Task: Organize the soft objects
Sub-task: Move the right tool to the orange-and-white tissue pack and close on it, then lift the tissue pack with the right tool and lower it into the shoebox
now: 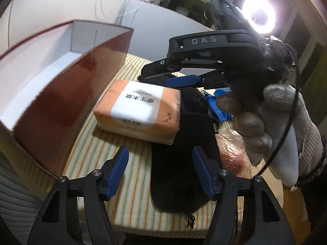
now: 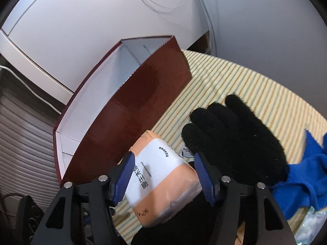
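Right gripper (image 2: pixel 163 175) straddles the one orange tissue pack (image 2: pixel 163 183) at lower centre, pads at its sides, apparently to grip it for the single red box (image 2: pixel 130 106) at upper left. Left gripper (image 1: pixel 161 173) hangs half-open, empty. One black glove (image 2: pixel 235 143) lies right of the pack, then one blue cloth (image 2: pixel 306 173).

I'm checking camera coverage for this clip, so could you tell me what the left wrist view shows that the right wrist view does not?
Only the left wrist view shows the right gripper from outside, the gloved hand holding it, a bright ring light and a long black cloth between the left gripper fingers. Only the right wrist view shows a black knit glove spread flat and the tissue pack between the right gripper's jaws; contact is unclear. Both show the tissue pack, the open red box, the striped cloth and some blue fabric.
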Demonstrator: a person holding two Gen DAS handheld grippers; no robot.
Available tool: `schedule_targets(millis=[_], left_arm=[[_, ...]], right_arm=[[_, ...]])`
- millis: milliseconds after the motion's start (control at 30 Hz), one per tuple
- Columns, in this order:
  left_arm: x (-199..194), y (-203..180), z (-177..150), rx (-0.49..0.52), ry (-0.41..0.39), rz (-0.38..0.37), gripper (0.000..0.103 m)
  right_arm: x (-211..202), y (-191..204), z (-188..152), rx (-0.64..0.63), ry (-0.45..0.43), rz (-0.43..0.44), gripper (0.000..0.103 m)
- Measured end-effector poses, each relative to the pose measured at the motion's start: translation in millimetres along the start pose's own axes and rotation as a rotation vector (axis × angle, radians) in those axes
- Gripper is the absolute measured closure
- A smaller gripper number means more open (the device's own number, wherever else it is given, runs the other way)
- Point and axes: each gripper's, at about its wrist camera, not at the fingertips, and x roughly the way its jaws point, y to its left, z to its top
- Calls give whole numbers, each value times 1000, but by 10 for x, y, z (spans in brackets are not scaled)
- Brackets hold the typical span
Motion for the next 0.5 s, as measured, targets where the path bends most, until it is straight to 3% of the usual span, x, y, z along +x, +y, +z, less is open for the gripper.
schedule_targets(millis=[433, 500], left_arm=[[281, 51, 143, -44, 24, 3, 40], [303, 53, 160, -40, 22, 15, 41]], right_arm=[[185, -35, -27, 3, 74, 21, 49], [199, -48, -48, 12, 85, 33, 54]])
